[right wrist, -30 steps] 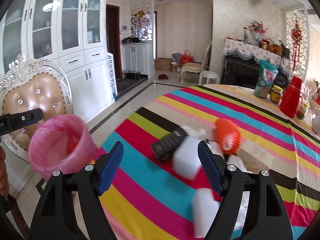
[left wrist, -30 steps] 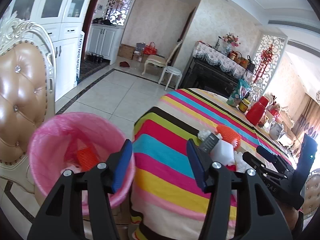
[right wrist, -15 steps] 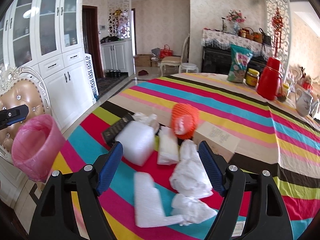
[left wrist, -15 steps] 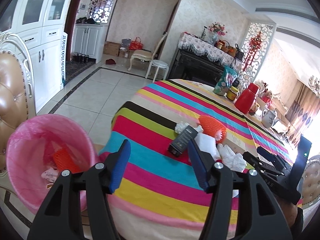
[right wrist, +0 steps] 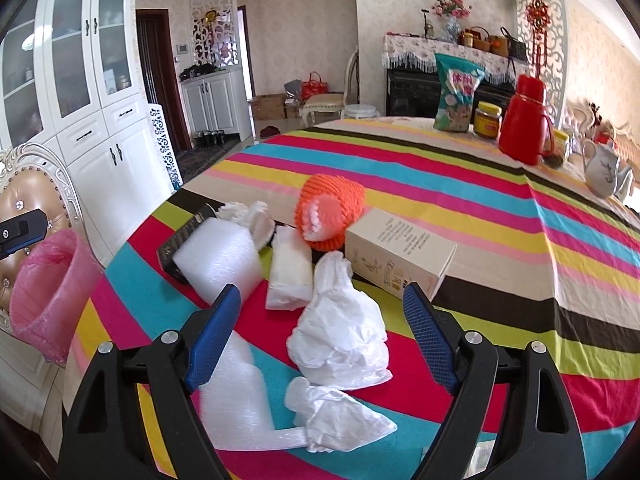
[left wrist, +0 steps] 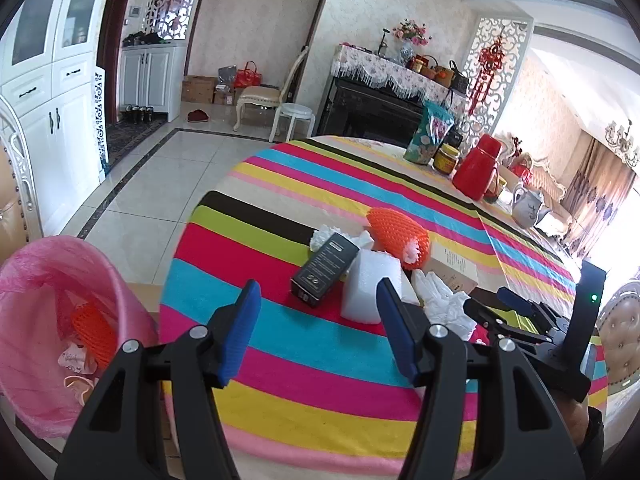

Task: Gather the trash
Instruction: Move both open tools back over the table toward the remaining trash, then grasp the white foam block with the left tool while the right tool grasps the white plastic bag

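Trash lies in a heap on the striped tablecloth (right wrist: 460, 184): a black box (left wrist: 325, 269), a white foam roll (right wrist: 218, 258), an orange foam net (right wrist: 330, 210), a beige carton (right wrist: 398, 252), crumpled white plastic bags (right wrist: 342, 330) and a foam sheet (right wrist: 236, 400). My left gripper (left wrist: 318, 328) is open and empty over the table's near edge, short of the black box. My right gripper (right wrist: 320, 340) hovers over the plastic bags with its jaws opening; nothing is pressed between them. A pink-lined bin (left wrist: 44, 320) stands left of the table with an orange net inside.
A snack bag (right wrist: 456, 92), jar (right wrist: 487, 120), red thermos (right wrist: 524, 120) and white teapot (right wrist: 602, 168) stand at the table's far side. A padded chair (right wrist: 28, 200) is behind the bin. White cabinets (right wrist: 92, 92) line the left wall across tiled floor.
Both grippers swung right from the bin toward the trash heap and came lower over the table. The right gripper's jaws have spread wider. The bin slid to the left edge of both views.
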Demonstrator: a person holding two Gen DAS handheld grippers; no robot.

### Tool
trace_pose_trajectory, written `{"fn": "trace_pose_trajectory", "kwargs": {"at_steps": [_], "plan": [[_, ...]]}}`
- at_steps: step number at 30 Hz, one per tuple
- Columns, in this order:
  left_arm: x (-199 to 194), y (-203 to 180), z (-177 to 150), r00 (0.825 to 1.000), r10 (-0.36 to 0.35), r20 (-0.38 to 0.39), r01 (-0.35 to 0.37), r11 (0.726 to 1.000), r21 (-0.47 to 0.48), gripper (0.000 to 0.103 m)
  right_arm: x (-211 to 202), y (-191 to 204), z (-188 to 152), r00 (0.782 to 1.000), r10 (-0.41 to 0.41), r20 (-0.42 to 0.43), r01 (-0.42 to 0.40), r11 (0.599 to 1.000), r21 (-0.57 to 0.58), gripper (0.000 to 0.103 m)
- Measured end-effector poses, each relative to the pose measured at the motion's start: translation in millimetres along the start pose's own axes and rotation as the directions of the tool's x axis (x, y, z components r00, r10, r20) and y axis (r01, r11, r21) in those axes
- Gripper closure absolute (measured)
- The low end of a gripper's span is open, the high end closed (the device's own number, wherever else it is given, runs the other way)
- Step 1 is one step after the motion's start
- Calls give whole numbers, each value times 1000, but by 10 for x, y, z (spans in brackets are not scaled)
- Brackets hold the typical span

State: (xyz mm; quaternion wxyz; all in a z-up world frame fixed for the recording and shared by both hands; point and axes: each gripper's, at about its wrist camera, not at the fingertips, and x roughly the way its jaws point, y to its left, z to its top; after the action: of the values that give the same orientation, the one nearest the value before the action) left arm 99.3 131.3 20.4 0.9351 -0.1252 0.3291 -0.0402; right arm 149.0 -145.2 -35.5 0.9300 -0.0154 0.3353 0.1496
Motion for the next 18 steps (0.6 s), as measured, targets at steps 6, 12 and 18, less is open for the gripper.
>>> {"fn": "trace_pose_trajectory", "kwargs": {"at_steps": [6,12,18], "plan": [[220,-157,-6,999,-13,-34,14,1000,23,42,138,-80,-64,999,-10,-47,10,1000,13,24],[446,-283,-16,997,-28,-70,31,998,46,41,280,-174,-89,995,-19,-94,21,999,23,24],[741,-391,-38,993,-41,-110,47,997,60,41,373,-226,-110,992,-17,-125,20,999,26,24]]}}
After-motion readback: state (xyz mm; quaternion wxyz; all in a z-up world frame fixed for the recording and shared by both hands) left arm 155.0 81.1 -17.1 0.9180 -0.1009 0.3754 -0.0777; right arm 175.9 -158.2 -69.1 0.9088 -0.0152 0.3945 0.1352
